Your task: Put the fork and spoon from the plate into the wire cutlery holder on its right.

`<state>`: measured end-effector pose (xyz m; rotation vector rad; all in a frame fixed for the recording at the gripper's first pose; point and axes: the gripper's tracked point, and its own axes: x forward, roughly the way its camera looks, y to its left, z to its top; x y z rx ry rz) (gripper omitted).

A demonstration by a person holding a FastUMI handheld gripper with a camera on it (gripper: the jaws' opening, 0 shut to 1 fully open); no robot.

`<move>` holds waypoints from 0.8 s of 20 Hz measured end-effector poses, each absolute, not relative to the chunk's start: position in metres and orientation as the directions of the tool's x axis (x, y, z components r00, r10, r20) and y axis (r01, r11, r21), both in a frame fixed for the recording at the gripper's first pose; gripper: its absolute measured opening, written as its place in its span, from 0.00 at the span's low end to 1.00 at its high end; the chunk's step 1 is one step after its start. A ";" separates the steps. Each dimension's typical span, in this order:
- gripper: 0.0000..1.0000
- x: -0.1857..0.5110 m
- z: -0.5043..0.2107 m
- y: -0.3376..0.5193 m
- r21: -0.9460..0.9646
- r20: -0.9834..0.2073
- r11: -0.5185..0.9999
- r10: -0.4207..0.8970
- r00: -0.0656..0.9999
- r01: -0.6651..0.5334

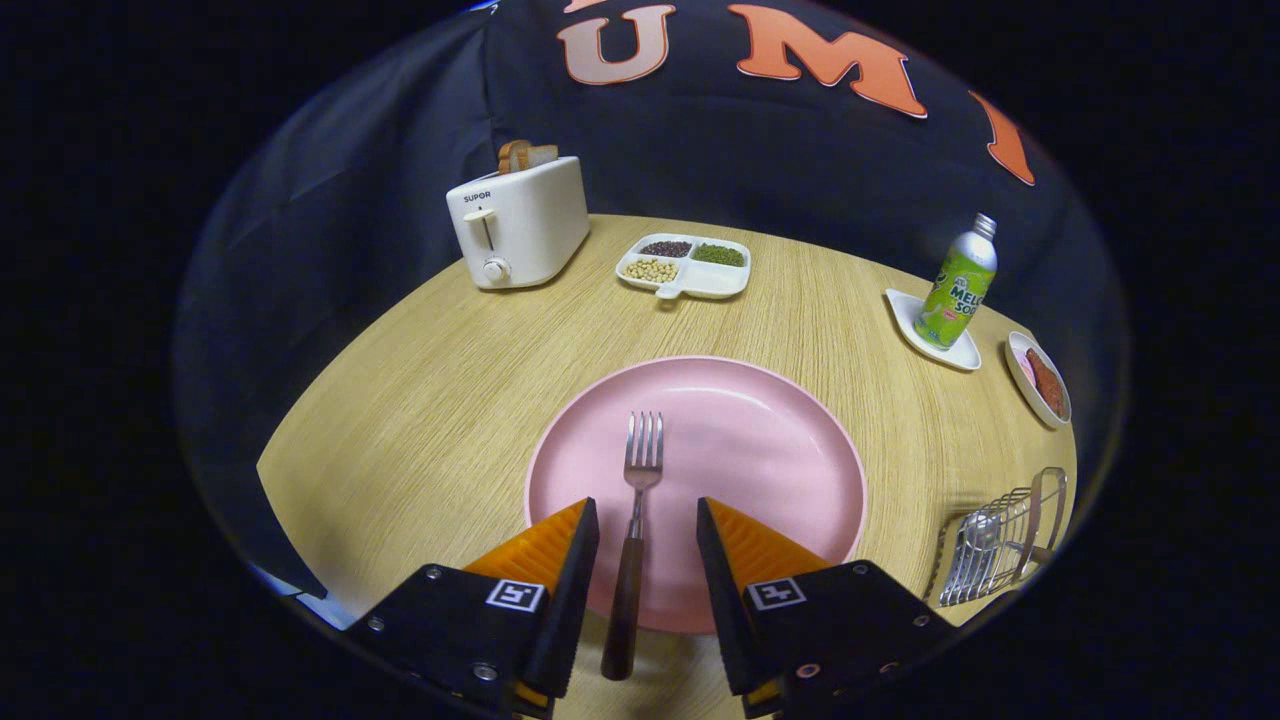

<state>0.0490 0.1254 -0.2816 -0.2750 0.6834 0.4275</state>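
Gripper view: jaws wide astride fork (637,520) on plate (780,450); holder (1000,540) right.

A round light-oak wood-grain worktop (420,400) fills the booth, its grain running in fine curved lines. Behind and around it hangs a dark black cloth wall (340,200), creased in soft folds on the far left side. Light falls evenly from above, leaving a mild sheen on the wood and only faint, short shadows; the cloth beyond the worktop's far edge stays dim
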 end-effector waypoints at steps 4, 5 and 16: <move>0.41 0.046 -0.294 0.126 -0.091 -0.687 0.882 0.280 0.671 -0.462; 0.39 0.043 -0.299 0.125 -0.094 -0.691 0.881 0.277 0.667 -0.463; 0.04 0.042 -0.309 0.124 -0.045 -0.737 0.897 0.267 0.621 -0.439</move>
